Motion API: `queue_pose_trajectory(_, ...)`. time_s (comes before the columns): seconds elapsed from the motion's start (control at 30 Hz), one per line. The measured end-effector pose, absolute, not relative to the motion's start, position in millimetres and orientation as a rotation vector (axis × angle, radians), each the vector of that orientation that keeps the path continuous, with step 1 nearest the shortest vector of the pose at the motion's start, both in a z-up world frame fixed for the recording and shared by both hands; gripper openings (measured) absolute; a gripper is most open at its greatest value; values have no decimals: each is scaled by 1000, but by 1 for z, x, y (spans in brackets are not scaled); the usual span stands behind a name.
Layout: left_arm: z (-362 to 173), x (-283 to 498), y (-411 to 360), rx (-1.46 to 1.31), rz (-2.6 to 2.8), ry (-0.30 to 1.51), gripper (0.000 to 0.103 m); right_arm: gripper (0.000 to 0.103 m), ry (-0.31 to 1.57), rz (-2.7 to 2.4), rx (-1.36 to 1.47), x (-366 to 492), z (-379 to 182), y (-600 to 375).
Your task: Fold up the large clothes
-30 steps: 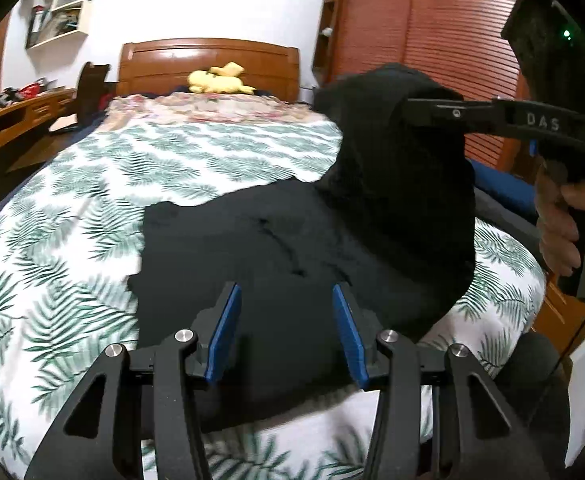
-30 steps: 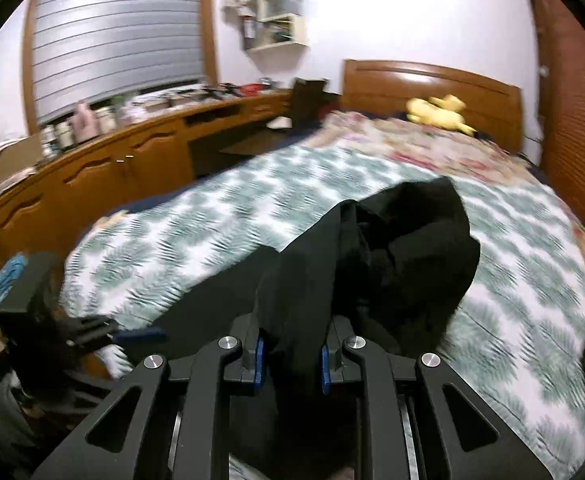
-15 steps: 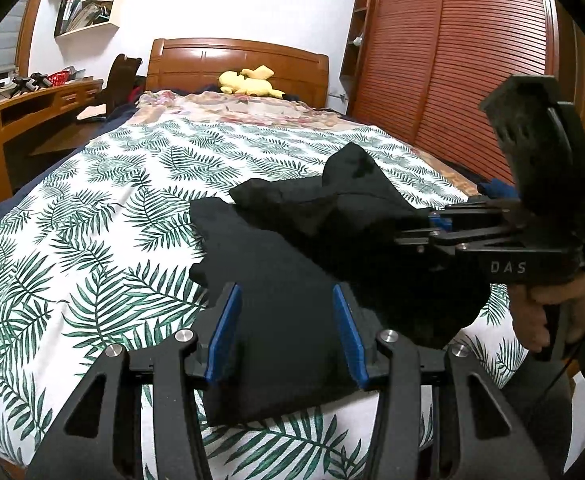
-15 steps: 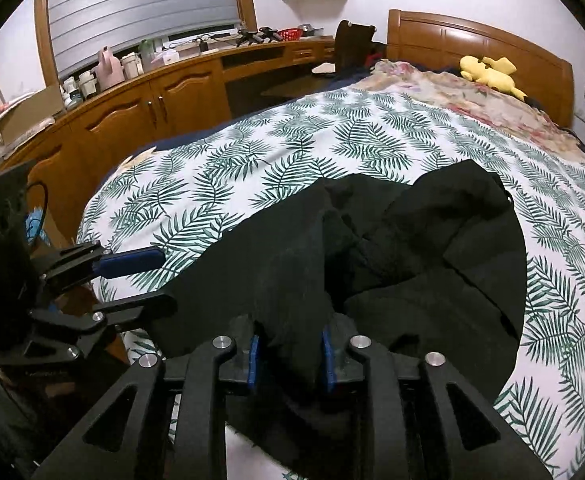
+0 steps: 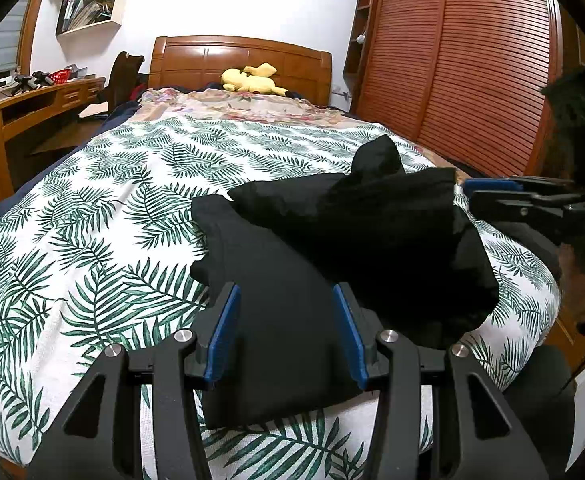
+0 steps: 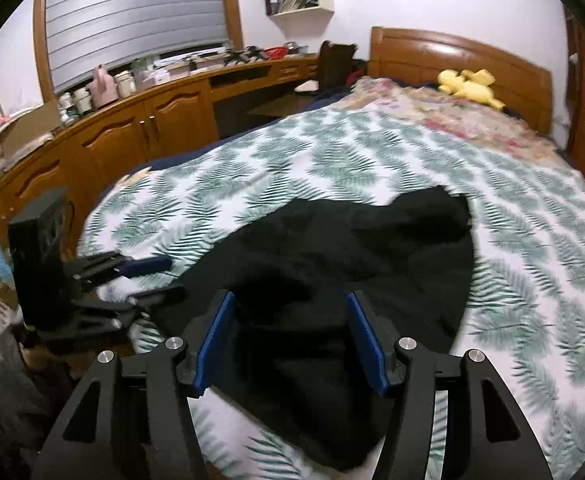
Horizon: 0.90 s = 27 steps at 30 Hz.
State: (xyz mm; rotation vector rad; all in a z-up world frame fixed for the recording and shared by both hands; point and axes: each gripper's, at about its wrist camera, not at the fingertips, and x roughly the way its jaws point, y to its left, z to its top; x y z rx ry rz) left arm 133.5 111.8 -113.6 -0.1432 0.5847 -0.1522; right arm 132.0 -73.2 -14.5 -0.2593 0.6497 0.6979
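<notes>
1. Left wrist view: the black garment [image 5: 332, 248] lies on the near end of the bed [image 5: 92, 240], on a leaf-print cover. Its flat lower layer reaches almost to the bed's near edge, and a rumpled upper layer is heaped toward the right side.
2. The left gripper [image 5: 286, 332] hangs just above the garment's near flat part with its blue pads apart; nothing is clamped between them, and whether the fingertips touch the cloth cannot be told.
3. The garment's left edge runs ragged, with a wide stretch of bare cover beyond it toward the wooden desk [image 5: 20, 112].
4. On the right, the heap's edge comes close to the bed's rounded corner. The right gripper [image 5: 492, 192] stands just off that edge, held by a hand [image 5: 584, 280], its fingers level and clear of the cloth.
5. Right wrist view: the right gripper [image 6: 288, 340] has its jaws opening. The garment [image 6: 352, 264] lies below and ahead of the pads, not pinched by them.
6. From here the left gripper [image 6: 152, 280] sits at the garment's left border, near the bed's corner by the cabinets [image 6: 132, 136].
7. Beyond the garment's far edge the cover is bare up to a floral blanket, a yellow plush toy [image 6: 468, 86] and the headboard [image 6: 452, 52]. This view is slightly blurred.
</notes>
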Motion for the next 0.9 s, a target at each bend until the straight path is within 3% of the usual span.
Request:
queue_pose_trajectory(0.33, -97, 129, 96, -106, -128, 550, 49, 60, 726, 635, -218, 155, -58, -97)
queue_pose_trajectory(0.43, -87, 128, 88, -95, -128, 542, 54, 60, 779, 690, -205, 162, -74, -88)
queue_pose_trajectory(0.57, -73, 129, 76, -69, -114, 529, 70, 60, 764, 714, -213, 160, -91, -77)
queue_pose_trajectory(0.9, -83, 161, 39, -39, -126, 633, 70, 60, 752, 721, -206, 151, -90, -89)
